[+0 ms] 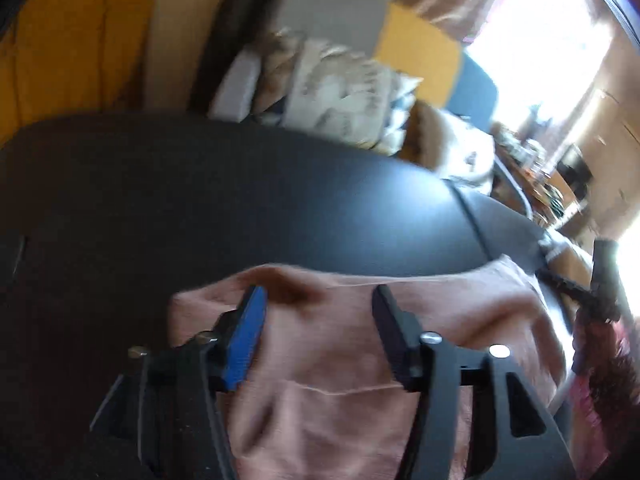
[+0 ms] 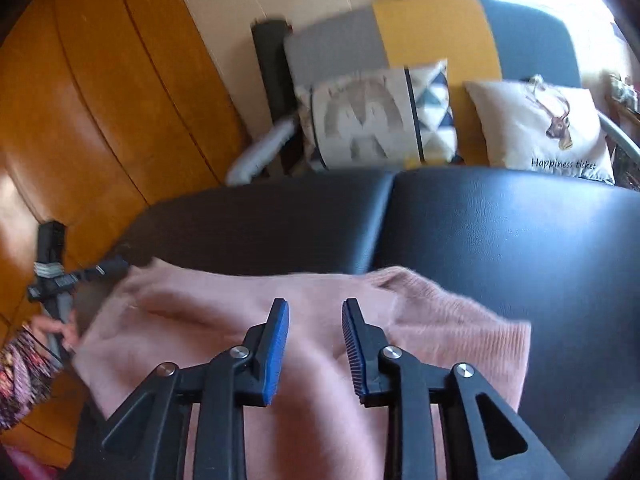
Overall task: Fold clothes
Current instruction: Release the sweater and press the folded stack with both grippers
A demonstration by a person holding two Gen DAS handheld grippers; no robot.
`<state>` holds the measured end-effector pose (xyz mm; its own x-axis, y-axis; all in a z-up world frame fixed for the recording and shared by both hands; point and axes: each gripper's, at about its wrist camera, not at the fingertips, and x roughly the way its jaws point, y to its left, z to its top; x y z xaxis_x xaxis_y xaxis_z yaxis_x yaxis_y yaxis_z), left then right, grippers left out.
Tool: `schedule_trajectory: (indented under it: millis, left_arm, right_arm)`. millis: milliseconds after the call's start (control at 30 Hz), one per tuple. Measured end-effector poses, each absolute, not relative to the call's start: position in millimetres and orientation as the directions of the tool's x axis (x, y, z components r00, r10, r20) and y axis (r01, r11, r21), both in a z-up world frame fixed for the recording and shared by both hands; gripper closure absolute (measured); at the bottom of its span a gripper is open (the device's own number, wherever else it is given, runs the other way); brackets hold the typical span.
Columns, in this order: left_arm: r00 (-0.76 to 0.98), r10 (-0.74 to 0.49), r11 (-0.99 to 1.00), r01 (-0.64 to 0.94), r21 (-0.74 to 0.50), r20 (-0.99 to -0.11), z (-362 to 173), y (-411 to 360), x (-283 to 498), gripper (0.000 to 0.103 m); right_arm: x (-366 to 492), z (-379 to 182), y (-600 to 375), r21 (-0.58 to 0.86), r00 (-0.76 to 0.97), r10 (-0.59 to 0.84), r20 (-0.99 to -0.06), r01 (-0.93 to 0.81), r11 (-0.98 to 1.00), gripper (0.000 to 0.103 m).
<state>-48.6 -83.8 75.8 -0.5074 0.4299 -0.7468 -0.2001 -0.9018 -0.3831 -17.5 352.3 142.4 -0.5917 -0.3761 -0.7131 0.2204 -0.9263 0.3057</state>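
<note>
A pink fuzzy sweater (image 1: 320,364) (image 2: 192,320) lies partly folded on a black padded table (image 1: 200,200) (image 2: 500,240). My left gripper (image 1: 319,294) hovers over the garment's far edge with its jaws wide apart and nothing pinched between them. Over the middle of the sweater, my right gripper (image 2: 315,306) is open with a narrower gap, and only fabric shows below it. The ribbed hem (image 2: 508,344) lies at the right in the right wrist view. That view also shows the left tool (image 2: 52,276) at the table's left end, held by a hand (image 2: 60,330).
Behind the table stands a grey, yellow and blue sofa (image 2: 432,28) with patterned cushions (image 2: 380,120) and a white cushion with a deer print (image 2: 544,128). Orange wooden floor (image 2: 100,100) lies to the left. A bright window (image 1: 540,48) is at the right.
</note>
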Motion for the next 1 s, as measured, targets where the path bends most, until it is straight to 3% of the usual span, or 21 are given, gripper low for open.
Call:
schedule_trajectory:
  millis: [100, 200, 467, 500, 533, 600, 633, 667, 733, 1000]
  left_arm:
    - [-0.392, 0.498, -0.86, -0.107, -0.499, -0.774, 50.5, -103.2, -64.2, 0.043]
    - [-0.365, 0.545, -0.826, -0.077, -0.559, -0.755, 35.4, -111.8, -66.7, 0.043]
    - [-0.359, 0.572, -0.813, -0.127, -0.569, -0.738, 36.4, -102.1, -68.4, 0.033]
    - [-0.359, 0.562, -0.822, -0.14, -0.552, -0.745, 37.9, -99.1, -69.7, 0.033]
    - [-0.358, 0.554, -0.829, -0.15, -0.539, -0.752, 37.9, -96.9, -73.4, 0.033]
    - [-0.356, 0.552, -0.833, -0.192, -0.52, -0.753, 41.0, -90.3, -71.9, 0.033]
    - [-0.353, 0.551, -0.834, -0.216, -0.507, -0.756, 42.0, -87.7, -70.0, 0.039]
    - [-0.346, 0.544, -0.839, -0.237, -0.49, -0.765, 43.1, -82.9, -68.6, 0.063]
    - [-0.348, 0.538, -0.842, -0.24, -0.482, -0.767, 44.4, -80.8, -68.0, 0.089]
    - [-0.442, 0.605, -0.792, -0.247, -0.559, -0.662, 72.3, -97.8, -61.5, 0.095]
  right_arm:
    - [-48.6, 121.8, 363.5, 0.334, -0.505, -0.36, -0.785, 0.145, -0.931, 0.076]
    - [-63.2, 102.4, 374.0, 0.433, -0.442, -0.432, -0.786, 0.107, -0.895, 0.076]
    - [-63.5, 90.9, 375.2, 0.516, -0.414, -0.509, -0.754, 0.105, -0.85, 0.074]
    - [-63.9, 90.1, 375.6, 0.523, -0.415, -0.514, -0.751, 0.101, -0.846, 0.078]
    - [-64.0, 89.7, 375.7, 0.53, -0.418, -0.519, -0.745, 0.102, -0.842, 0.09]
    - [-65.1, 89.2, 373.3, 0.52, -0.428, -0.512, -0.744, 0.111, -0.847, 0.093]
    - [-70.4, 88.0, 370.7, 0.513, -0.432, -0.506, -0.747, 0.11, -0.851, 0.096]
    - [-70.1, 88.6, 369.9, 0.515, -0.437, -0.509, -0.742, 0.114, -0.849, 0.097]
    - [-69.8, 90.6, 370.6, 0.517, -0.454, -0.506, -0.734, 0.111, -0.849, 0.098]
    - [-68.6, 104.7, 383.9, 0.553, -0.504, -0.523, -0.687, 0.104, -0.827, 0.101]
